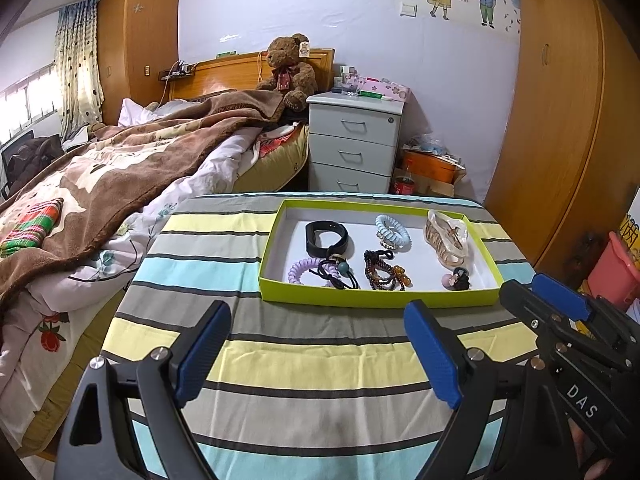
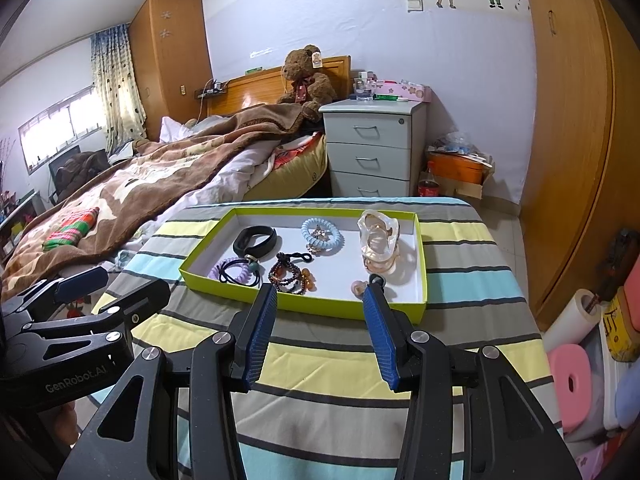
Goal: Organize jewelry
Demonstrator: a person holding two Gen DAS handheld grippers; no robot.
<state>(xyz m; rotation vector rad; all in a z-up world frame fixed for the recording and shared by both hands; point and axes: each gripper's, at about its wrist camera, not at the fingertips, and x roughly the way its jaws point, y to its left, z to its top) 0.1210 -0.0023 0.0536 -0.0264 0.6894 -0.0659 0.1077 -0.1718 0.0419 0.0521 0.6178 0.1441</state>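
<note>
Both grippers, left gripper (image 1: 318, 320) and right gripper (image 2: 320, 300), hover empty, fingers apart, left wider, before the tray (image 1: 376, 300).

Bedroom clutter
A teddy bear (image 1: 289, 70) sits on the bed (image 1: 120, 168) beside a grey drawer unit (image 1: 354, 142); wardrobe (image 1: 560, 120) at right.

Black plastic left gripper (image 1: 318, 320) and right gripper (image 2: 320, 300): ribbed blue pads, silver screws (white lettering alongside).

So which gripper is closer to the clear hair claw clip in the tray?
Right. The right gripper sits at the tray's near edge below the claw clip; the left gripper hangs farther back and leftward.
</note>
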